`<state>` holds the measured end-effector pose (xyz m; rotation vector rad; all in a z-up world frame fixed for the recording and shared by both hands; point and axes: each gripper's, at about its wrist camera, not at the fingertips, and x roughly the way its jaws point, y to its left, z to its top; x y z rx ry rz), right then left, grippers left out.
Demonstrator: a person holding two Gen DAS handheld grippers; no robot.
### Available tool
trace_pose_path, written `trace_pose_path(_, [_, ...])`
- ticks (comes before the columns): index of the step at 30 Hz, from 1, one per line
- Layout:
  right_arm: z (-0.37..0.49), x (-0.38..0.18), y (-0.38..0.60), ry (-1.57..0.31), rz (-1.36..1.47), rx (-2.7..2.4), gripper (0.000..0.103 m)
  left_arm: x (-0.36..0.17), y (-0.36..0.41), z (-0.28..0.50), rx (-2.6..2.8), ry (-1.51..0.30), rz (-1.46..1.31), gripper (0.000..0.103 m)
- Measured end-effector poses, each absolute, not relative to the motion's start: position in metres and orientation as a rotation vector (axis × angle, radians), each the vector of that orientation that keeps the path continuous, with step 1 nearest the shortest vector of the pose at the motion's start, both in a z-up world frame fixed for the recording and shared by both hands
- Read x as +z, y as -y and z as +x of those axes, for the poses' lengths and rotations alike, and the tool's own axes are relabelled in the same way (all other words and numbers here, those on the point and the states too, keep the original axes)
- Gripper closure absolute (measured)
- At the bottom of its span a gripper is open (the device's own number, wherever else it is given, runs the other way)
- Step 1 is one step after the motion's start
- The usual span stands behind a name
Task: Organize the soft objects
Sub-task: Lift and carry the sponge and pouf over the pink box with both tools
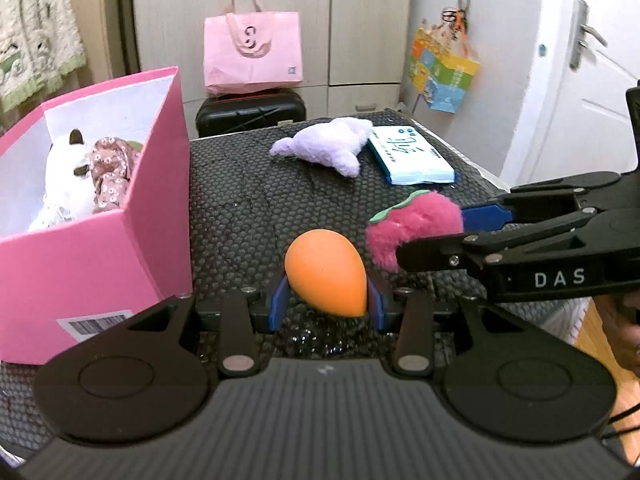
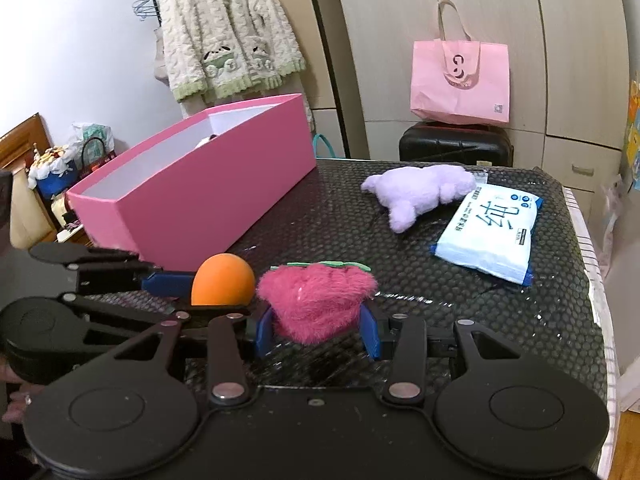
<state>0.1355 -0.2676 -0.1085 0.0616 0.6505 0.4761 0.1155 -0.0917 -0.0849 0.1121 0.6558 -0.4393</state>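
Note:
My left gripper (image 1: 326, 300) is shut on an orange egg-shaped sponge (image 1: 326, 270), low over the black table; the sponge also shows in the right wrist view (image 2: 224, 280). My right gripper (image 2: 318, 330) is shut on a fluffy pink strawberry plush (image 2: 316, 300), which shows in the left wrist view (image 1: 416, 226) just right of the sponge. A pink box (image 1: 120, 216) at the left holds a white plush (image 1: 66, 176) and a floral fabric item (image 1: 112, 168). A purple plush (image 1: 328, 146) lies at the far side of the table.
A pack of wet wipes (image 2: 490, 232) lies right of the purple plush. The table (image 2: 500, 320) has a black dimpled mat, with its right edge close by. Behind it stand a black suitcase (image 1: 250, 114) and a pink tote bag (image 1: 252, 52).

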Motion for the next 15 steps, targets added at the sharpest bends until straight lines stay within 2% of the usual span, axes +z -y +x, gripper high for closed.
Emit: trace_pose_path(15, [0.082,-0.084,0.244,-0.639,0.032,0.506,0.053,-0.056,0.052,0.088,-0.490,-0.648,0.130,0.064])
